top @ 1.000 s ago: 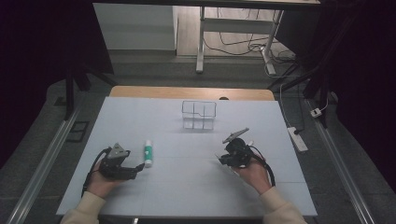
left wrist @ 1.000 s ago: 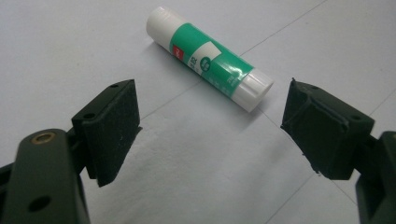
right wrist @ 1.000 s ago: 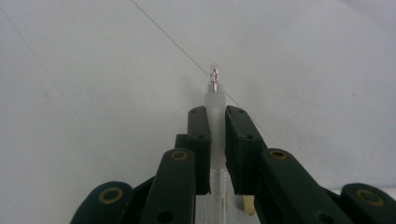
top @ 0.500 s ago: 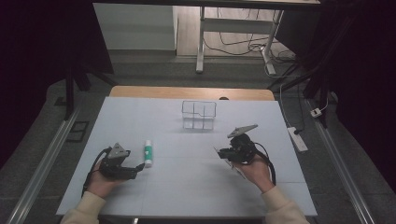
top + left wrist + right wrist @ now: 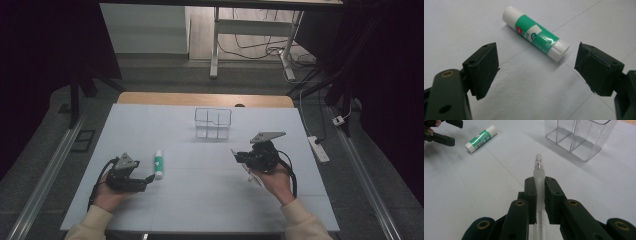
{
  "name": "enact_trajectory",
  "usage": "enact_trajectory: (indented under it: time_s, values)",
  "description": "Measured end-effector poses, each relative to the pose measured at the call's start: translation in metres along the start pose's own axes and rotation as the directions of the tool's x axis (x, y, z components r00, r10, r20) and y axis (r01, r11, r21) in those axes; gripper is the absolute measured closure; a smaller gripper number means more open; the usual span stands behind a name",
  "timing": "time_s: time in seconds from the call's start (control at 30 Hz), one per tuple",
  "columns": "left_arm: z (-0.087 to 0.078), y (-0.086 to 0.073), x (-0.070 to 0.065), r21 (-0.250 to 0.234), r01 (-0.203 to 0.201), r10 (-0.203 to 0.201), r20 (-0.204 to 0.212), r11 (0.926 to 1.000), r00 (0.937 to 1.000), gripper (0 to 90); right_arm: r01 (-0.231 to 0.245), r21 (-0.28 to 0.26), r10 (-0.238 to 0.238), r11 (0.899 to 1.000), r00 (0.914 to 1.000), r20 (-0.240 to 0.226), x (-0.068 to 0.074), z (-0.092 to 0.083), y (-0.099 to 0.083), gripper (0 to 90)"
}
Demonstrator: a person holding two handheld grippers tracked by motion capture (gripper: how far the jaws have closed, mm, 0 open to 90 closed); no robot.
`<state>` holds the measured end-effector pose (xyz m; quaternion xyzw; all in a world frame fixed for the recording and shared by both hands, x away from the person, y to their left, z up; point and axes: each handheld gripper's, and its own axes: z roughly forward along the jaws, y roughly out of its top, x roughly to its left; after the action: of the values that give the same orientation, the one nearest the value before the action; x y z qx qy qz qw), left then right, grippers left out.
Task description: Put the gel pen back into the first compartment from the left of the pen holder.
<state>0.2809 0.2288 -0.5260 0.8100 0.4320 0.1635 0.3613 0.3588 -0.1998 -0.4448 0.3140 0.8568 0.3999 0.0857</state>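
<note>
A green-and-white glue stick (image 5: 158,164) (image 5: 536,34) (image 5: 481,138) lies on the white table just right of my left gripper (image 5: 146,180) (image 5: 536,71). That gripper rests low at the table's left with its jaws wide apart and nothing between them; the stick lies just beyond the pads. My right gripper (image 5: 236,155) (image 5: 539,186) is held above the table at the right, shut on a frosted clear pen (image 5: 538,173) whose tip sticks out past the pads. A clear plastic organizer (image 5: 213,122) (image 5: 580,137) with compartments stands upright near the table's far middle.
The white table top (image 5: 200,200) has a wooden strip along its far edge. A white power strip (image 5: 318,148) lies off the right side. Metal rails run along both sides on the floor, and desk legs with cables stand beyond.
My right hand has risen a little with the pen, lifting it off the table. The left hand, the glue stick and the organizer have stayed where they were.
</note>
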Motion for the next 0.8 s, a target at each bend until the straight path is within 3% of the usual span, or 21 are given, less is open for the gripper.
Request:
enact_trajectory:
  time_s: [0.53, 0.8]
  values:
    - [0.0, 0.0, 0.0, 0.001, 0.0, 0.0, -0.001, 1.0, 1.0, 19.3, -0.024, -0.093, 0.024, 0.995, 0.9997, 0.001, -0.005, 0.0, 0.007, 80.3]
    - [0.0, 0.0, 0.0, 0.0, 0.001, -0.001, -0.002, 1.0, 1.0, 19.3, -0.031, -0.113, 0.031, 0.993, 0.9995, -0.002, -0.008, 0.005, 0.012, 80.2]
